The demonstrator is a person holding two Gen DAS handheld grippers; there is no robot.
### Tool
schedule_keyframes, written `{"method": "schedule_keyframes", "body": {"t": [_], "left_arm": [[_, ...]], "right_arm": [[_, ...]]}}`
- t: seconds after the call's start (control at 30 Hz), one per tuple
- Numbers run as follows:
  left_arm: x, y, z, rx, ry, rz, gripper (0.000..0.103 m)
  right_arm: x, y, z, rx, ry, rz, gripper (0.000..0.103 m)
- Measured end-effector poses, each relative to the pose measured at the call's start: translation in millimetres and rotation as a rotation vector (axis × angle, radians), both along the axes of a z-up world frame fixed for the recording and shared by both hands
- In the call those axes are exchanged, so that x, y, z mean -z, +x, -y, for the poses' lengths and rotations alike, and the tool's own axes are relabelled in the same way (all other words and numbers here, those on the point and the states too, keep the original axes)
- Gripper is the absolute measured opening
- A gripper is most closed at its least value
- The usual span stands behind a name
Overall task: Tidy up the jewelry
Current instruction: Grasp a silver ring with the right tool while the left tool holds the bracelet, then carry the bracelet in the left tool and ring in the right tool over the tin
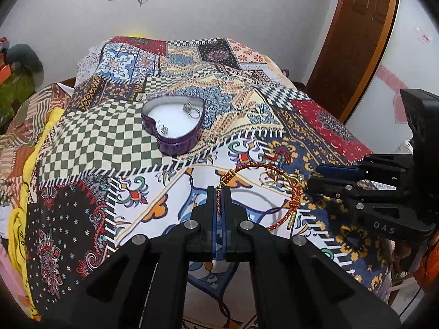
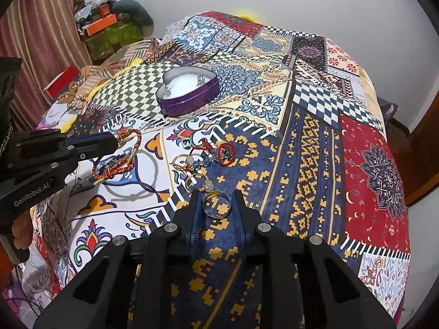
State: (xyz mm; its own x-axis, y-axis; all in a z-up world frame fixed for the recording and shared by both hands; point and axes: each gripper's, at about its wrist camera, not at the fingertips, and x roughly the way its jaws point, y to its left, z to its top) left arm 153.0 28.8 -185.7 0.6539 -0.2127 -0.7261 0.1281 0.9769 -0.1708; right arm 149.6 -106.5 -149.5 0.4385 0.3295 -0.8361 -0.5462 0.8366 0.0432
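The heart-shaped tin is standing on the patchwork cloth covering the bed, toward the far wall. Rings are lying inside the tin at its right lobe, and another small piece is lying inside at its near left. Nearer than the tin, the braided bracelet is being pinched by the left gripper, with its far end hanging just above the cloth. To the right of the bracelet, a cluster of rings and a cord piece is lying on the cloth. Nearest in the right wrist view, a band ring is lying between the fingers of the right gripper, which are standing apart.
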Motion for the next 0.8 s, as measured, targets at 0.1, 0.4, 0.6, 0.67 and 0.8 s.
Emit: {"method": "schedule_keyframes", "body": {"t": [0.1, 0.4, 0.6, 0.67, 0.8], "left_arm": [[-7.3, 0.4, -2.0, -0.008, 0.008, 0.017, 0.001], [-32.0, 5.0, -15.2, -0.048, 0.002, 0.082, 0.001], [-46.2, 10.2, -25.8, -0.075, 0.006, 0.121, 0.001], [-49.0, 12.9, -29.1, -0.084, 0.006, 0.13, 0.001], [-52.3, 20.5, -37.4, -0.104, 0.004, 0.141, 0.001]], "right_arm": [[-9.2, 0.1, 1.5, 0.009, 0.019, 0.014, 0.02], [-38.8, 6.6, -2.7, 0.022, 0.064, 0.083, 0.02], [-53.3, 14.5, -14.5, 0.013, 0.09, 0.113, 0.02], [-56.1, 16.7, -18.3, 0.009, 0.097, 0.121, 0.02], [-60.8, 22.1, -27.5, 0.0, 0.111, 0.133, 0.02]]}}
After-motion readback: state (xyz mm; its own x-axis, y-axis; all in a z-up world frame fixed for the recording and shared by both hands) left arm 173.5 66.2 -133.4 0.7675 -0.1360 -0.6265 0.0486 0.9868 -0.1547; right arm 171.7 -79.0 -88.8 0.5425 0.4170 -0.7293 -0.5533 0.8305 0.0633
